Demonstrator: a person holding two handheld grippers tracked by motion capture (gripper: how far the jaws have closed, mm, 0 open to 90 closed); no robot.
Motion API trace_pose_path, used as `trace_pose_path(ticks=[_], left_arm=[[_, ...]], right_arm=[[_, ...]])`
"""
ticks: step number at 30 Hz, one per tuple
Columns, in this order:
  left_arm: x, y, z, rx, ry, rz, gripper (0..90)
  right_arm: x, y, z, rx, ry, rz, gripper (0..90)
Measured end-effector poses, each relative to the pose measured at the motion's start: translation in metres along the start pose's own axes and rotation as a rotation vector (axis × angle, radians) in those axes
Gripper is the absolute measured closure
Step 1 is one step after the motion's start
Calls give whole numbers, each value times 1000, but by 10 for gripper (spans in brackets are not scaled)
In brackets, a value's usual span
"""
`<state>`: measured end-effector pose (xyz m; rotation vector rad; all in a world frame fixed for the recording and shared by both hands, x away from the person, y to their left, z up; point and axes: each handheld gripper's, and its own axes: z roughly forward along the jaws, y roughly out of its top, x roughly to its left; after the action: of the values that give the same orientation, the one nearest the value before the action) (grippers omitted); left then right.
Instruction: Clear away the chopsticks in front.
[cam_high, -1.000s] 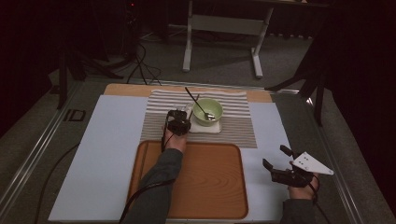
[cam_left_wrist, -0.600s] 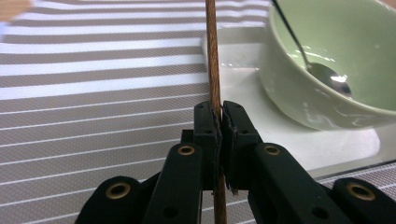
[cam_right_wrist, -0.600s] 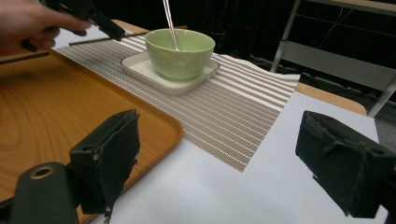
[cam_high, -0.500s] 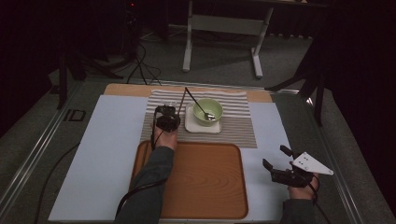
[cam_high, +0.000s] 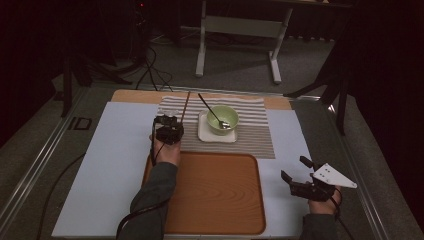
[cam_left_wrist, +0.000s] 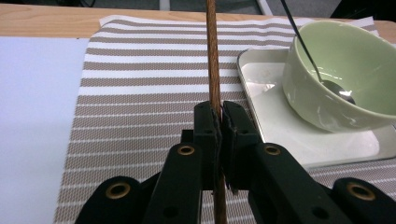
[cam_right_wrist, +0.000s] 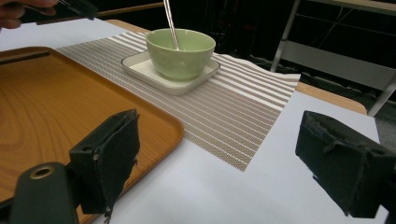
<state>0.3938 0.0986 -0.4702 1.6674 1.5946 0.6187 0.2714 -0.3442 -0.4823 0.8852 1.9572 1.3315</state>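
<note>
High view: your left gripper (cam_high: 169, 131) sits over the left part of the striped placemat (cam_high: 252, 132), clamped on a brown chopstick (cam_high: 185, 106) that runs away from you toward the mat's far edge. Just to its right is the white square dish (cam_high: 204, 133) with the green bowl (cam_high: 222, 119) on it, and a spoon (cam_high: 212, 112) leans out of the bowl. Your right gripper (cam_high: 299, 176) waits at the near right of the table, beside the wooden tray (cam_high: 220, 195), with its jaws apart and nothing in them.

Left gripper view: the two black jaws pinch the chopstick (cam_left_wrist: 214, 60) near their tips, and the stick points straight ahead over the placemat (cam_left_wrist: 140, 79). The bowl (cam_left_wrist: 345, 70) and dish (cam_left_wrist: 280, 126) are close on the right.

Right gripper view: wide-open jaws frame the bare table; the tray (cam_right_wrist: 70, 107) lies to the left, and the bowl (cam_right_wrist: 180, 51) stands on its dish further off.

Risk, slip: the hold is narrow and on a thin round stick, so you could let it pivot or slide out if you swing fast.

Risk, collision: the far end sweeps near the spoon handle and the bowl's rim; a turn to the right could knock the spoon or tip the bowl.
</note>
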Motion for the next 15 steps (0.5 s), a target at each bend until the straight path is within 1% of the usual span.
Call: trace_pose_path(ticks=[1, 3, 5, 6, 7, 11, 15], left_arm=[[1, -3, -6, -3, -1, -9, 860], [0, -5, -11, -10, -2, -13, 860], [-1, -8, -18, -14, -2, -2, 859], [-1, -8, -18, -14, -2, -2, 860], [-1, -12, -24, -22, -1, -1, 860], [0, -18, -34, -28, -8, -8, 860], [-2, -30, -42, -31, -7, -1, 860]], right_arm=[[0, 0, 0, -1, 0, -1, 130], [1, 0, -1, -2, -1, 1, 131], [1, 0, -1, -3, -1, 2, 131], [1, 0, -1, -3, -1, 2, 131], [0, 0, -1, -2, -1, 1, 130], [1, 0, 0, -1, 2, 0, 131], [2, 1, 0, 0, 2, 1, 131]])
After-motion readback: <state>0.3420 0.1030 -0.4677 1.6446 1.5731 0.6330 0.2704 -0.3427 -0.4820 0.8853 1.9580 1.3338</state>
